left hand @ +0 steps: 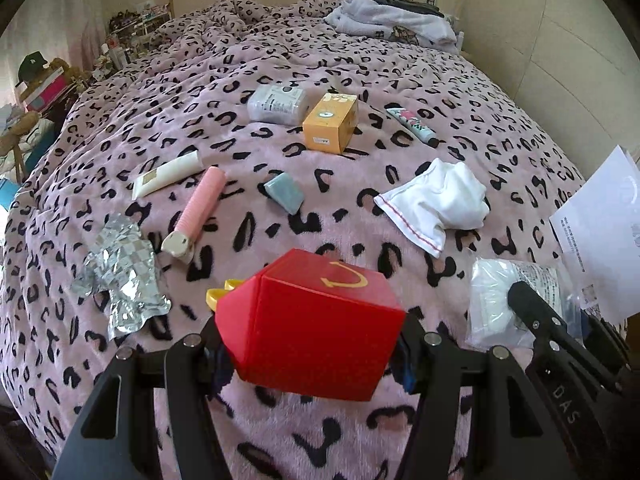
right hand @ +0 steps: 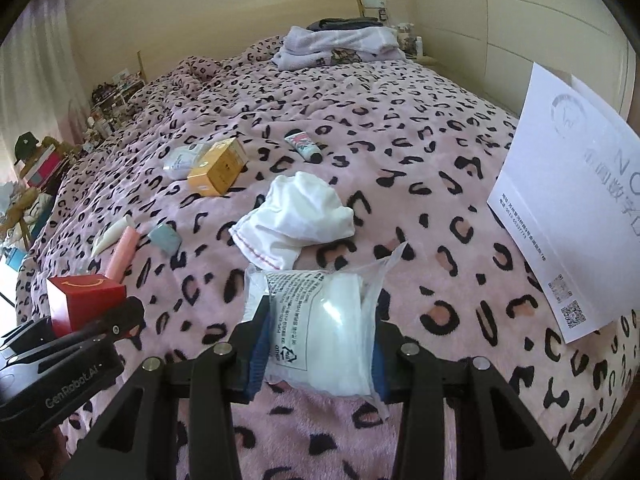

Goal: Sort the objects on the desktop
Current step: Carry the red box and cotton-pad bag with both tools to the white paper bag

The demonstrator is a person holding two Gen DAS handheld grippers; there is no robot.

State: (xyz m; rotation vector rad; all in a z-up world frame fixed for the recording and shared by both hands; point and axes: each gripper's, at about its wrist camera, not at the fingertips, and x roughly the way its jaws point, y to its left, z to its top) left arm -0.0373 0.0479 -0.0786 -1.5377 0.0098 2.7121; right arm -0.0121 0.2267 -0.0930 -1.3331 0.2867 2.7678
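2 tongs grip: left tongs (left hand: 308, 354) hide the red box's (left hand: 316, 320) base, right tongs (right hand: 316, 346) a plastic packet (right hand: 324, 320).

bed (left hand: 400, 60): pink leopard blanket | walls (right hand: 240, 12): cream | shelf (left hand: 132, 28): cluttered

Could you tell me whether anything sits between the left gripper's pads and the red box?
Nothing visible does: the left gripper is closed directly on the red box, held clear above the leopard-print blanket.

bed (left hand: 400, 60) (leopard blanket) | orange box (left hand: 330, 122) | white cloth (left hand: 436, 204)
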